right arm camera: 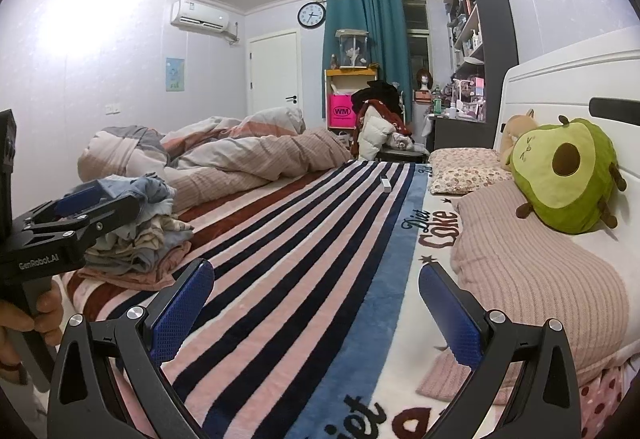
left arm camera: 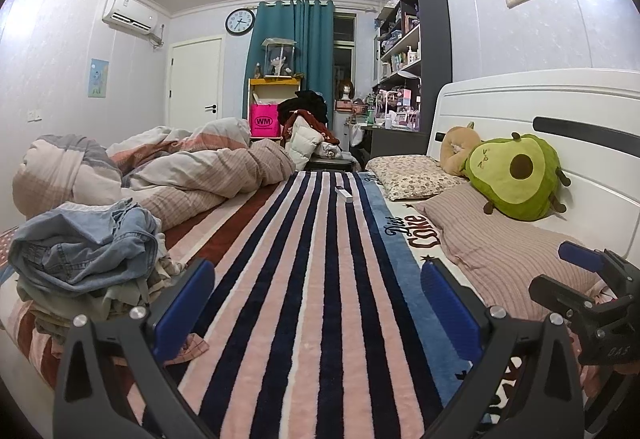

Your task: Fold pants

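At the far left, a heap of clothes is sitting on the striped blanket (left arm camera: 320, 259), and the denim pants (left arm camera: 84, 251) are lying crumpled on top of it, just ahead and to the left of your left gripper (left arm camera: 318, 303). You are holding that gripper low over the blanket with its blue-padded fingers (left arm camera: 184, 307) spread wide and nothing between them. Behind the heap, a rumpled duvet (left arm camera: 168, 167) is bunching along the bed's far left side. Moving toward the middle, a small white box (left arm camera: 344, 194) is resting on the stripes, well apart from both grippers. Further right, your right gripper (right arm camera: 316, 311) is hovering over the blanket too, jaws released and empty, with the pants pile sitting well to its left in the right wrist view. On the right side, a ribbed pink pillow (left arm camera: 508, 243) is lying near the white headboard (left arm camera: 540, 99), and a green avocado plush (left arm camera: 516, 175) is leaning against that headboard beside a floral pillow (left arm camera: 412, 175).
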A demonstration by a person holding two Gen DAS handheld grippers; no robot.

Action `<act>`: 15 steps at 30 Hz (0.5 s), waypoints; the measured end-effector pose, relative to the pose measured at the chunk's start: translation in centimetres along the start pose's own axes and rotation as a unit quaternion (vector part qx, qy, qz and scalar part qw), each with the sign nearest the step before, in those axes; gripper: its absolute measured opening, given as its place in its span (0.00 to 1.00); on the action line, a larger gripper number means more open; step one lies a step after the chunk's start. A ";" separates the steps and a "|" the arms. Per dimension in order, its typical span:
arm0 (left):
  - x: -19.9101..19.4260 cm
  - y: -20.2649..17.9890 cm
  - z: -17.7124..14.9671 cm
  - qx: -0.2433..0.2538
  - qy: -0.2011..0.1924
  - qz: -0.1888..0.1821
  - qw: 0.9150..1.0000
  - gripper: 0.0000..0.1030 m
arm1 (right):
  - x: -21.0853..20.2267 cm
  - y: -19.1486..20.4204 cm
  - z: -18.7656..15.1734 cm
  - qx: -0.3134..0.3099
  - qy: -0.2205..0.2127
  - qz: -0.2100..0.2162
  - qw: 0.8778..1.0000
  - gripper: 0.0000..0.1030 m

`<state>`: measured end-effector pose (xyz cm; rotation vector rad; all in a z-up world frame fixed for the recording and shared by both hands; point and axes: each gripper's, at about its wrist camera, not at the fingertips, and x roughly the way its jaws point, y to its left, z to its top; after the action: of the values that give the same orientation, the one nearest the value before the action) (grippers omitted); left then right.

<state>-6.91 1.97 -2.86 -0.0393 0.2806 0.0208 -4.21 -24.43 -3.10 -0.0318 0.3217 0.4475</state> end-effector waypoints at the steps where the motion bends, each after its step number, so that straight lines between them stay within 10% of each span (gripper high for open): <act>1: 0.0 0.0 0.0 0.000 0.000 -0.001 1.000 0.99 | 0.0 0.0 0.0 0.000 0.000 0.001 1.000 0.99; 15: 0.0 0.0 0.0 0.001 0.000 0.000 1.000 0.99 | 0.1 -0.3 0.0 0.000 0.000 0.001 1.000 0.99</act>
<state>-6.90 2.01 -2.88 -0.0374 0.2809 0.0209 -4.01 -24.69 -3.09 -0.0314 0.3222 0.4501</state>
